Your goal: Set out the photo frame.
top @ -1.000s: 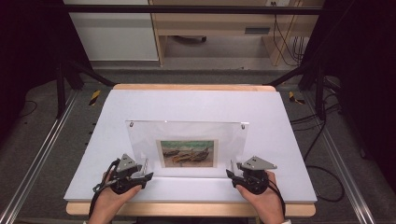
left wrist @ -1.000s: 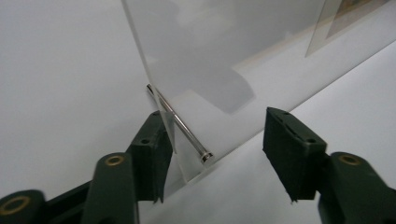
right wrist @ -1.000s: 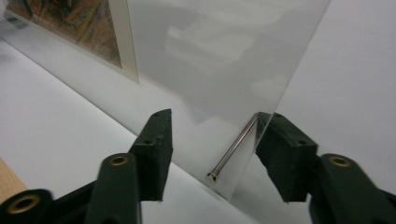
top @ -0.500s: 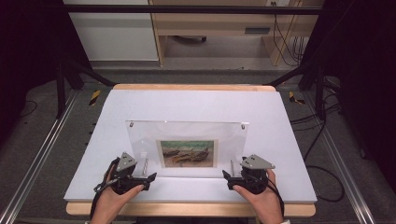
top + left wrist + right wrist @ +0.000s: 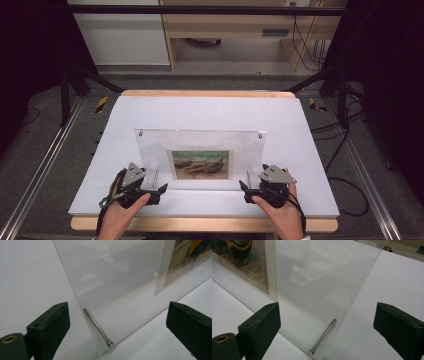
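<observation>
From the high view, a clear acrylic picture frame [image 5: 200,155] stands upright mid-counter [image 5: 210,112], a boat painting [image 5: 201,164] inside; the left gripper [image 5: 159,189] and right gripper [image 5: 243,189] sit at its lower corners. In the left gripper view, the jaws gape wide around a steel standoff pin [image 5: 97,327]. In the right gripper view, the jaws spread open around another pin [image 5: 323,336].

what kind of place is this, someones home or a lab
Most likely a lab or recording workspace, not a home: a white table ringed by a black metal frame, loose cables on the grey floor, and handheld grippers facing a clear acrylic picture frame.
</observation>
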`<state>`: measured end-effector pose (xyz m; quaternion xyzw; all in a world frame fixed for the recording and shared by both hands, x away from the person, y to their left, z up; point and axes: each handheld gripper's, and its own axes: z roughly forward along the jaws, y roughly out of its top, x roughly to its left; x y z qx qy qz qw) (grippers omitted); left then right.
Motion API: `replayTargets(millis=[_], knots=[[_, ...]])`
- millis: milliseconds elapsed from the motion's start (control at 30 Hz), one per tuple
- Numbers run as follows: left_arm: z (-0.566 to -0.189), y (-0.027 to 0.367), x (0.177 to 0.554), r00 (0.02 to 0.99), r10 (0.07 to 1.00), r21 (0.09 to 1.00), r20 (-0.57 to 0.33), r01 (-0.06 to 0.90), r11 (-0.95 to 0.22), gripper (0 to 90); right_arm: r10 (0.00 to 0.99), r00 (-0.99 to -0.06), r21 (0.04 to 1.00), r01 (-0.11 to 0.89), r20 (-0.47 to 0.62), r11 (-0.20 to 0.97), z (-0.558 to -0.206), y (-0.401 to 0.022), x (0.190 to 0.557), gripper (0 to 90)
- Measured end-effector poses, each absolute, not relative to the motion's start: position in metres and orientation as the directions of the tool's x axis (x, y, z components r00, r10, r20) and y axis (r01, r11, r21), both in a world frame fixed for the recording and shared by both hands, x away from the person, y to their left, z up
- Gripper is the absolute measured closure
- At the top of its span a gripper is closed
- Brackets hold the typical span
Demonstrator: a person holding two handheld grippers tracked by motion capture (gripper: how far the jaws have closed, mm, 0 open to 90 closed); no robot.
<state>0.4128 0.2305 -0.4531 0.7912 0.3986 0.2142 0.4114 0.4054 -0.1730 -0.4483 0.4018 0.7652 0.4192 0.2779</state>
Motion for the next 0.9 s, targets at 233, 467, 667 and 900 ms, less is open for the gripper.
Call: replayTargets(millis=[233,467,667,900], knots=[[-0.449,0.234,0.411,0.587,0.810,0.837,0.019,0.434,-0.334,4.6,0.859,-0.503,0.884,0.353,-0.096,0.305,-0.443,-0.177,0.403,7.3],[-0.442,0.243,0.409,0.580,0.814,0.861,0.012,0.409,-0.304,4.6,0.870,-0.486,0.900,0.338,-0.084,0.276,-0.437,-0.185,0.400,7.1],[-0.438,0.249,0.407,0.573,0.820,0.879,0.014,0.384,-0.283,4.6,0.884,-0.463,0.906,0.342,-0.069,0.250,-0.433,-0.194,0.396,8.0],[-0.430,0.257,0.404,0.537,0.843,0.905,0.028,0.345,-0.250,7.2,0.897,-0.438,0.909,0.350,-0.054,0.226,-0.429,-0.202,0.392,8.4]])
